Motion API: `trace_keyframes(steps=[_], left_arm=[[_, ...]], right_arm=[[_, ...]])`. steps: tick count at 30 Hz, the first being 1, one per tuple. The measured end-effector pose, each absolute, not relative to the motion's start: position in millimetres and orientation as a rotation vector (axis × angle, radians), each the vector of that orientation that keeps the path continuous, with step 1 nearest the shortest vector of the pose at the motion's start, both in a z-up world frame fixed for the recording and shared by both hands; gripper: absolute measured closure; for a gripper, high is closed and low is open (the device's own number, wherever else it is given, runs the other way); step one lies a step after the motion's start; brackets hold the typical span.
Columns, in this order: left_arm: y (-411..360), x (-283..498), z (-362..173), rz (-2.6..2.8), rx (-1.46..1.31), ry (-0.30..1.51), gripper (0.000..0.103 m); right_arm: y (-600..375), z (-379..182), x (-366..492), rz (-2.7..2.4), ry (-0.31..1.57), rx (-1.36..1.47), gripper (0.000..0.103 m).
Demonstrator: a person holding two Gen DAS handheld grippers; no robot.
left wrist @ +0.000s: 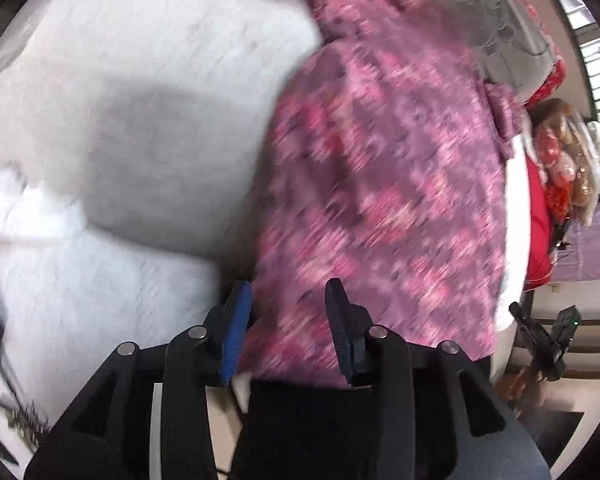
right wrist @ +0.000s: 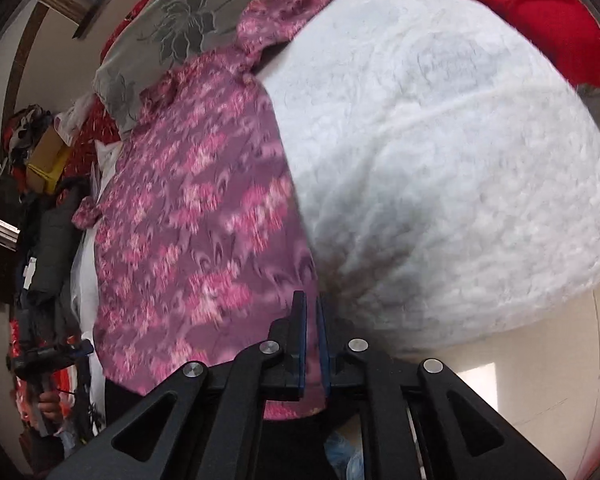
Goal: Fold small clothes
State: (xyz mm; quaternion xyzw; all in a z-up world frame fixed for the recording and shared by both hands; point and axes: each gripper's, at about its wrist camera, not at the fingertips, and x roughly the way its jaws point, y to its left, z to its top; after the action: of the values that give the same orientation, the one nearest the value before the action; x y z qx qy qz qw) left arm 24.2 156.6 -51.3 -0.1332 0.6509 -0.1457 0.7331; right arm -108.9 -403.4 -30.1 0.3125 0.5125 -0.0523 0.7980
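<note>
1. Left wrist view: the left gripper [left wrist: 288, 292] is seen with its fingers apart and nothing pressed between them; the pink patterned garment [left wrist: 380, 184] is spread on the white fleece blanket [left wrist: 140, 80].
2. Right wrist view: the right gripper [right wrist: 311, 300] is seen nearly closed, seemingly pinching the garment's [right wrist: 196, 216] edge beside the blanket [right wrist: 440, 160].

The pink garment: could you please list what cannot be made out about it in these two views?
- Left wrist view: motion blur smears the pink garment, so its pattern and folds are unreadable.
- Left wrist view: the left gripper hides its near hem.
- Right wrist view: whether the right gripper pinches any cloth; its nearly shut fingers cover the spot.
- Right wrist view: the grey cushion hides the garment's far end.
- Neither view shows what kind of garment it is.
</note>
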Motion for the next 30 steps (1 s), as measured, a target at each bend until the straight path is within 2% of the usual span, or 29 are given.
trace_keyframes(steps=[5, 6, 7, 8, 12, 19, 21, 24, 30], left_arm=[[95, 62, -37, -0.387, -0.235, 1.359, 0.065], [87, 69, -38, -0.391, -0.228, 1.361, 0.065], [71, 79, -41, -0.399, -0.226, 1.371, 0.065], [65, 87, -41, -0.413, -0.23, 1.381, 0.065], [26, 113, -43, -0.424, -0.183, 1.362, 0.065], [-1, 151, -63, -0.351, -0.102, 1.313, 0.065], [0, 154, -71, -0.348, -0.117, 1.296, 0.061], [-2, 152, -70, -0.387, -0.131, 1.261, 0.044], [-13, 150, -71, -0.419, -0.062, 1.246, 0.036]], right_arm=[[-406, -26, -68, -0.105, 1.059, 0.658, 0.093], [-406, -26, -62, -0.1, 1.053, 0.652, 0.087], [-405, -29, -49, -0.103, 1.053, 0.64, 0.076], [-404, -33, -40, -0.117, 1.057, 0.626, 0.072], [-411, -38, 1, -0.156, 1.038, 0.584, 0.072], [-516, -13, 74, -0.281, 0.879, 0.751, 0.071], [-551, -10, 95, -0.332, 0.84, 0.787, 0.067], [-603, -14, 136, -0.425, 0.789, 0.828, 0.064], [-662, -36, 217, -0.507, 0.756, 0.832, 0.064]])
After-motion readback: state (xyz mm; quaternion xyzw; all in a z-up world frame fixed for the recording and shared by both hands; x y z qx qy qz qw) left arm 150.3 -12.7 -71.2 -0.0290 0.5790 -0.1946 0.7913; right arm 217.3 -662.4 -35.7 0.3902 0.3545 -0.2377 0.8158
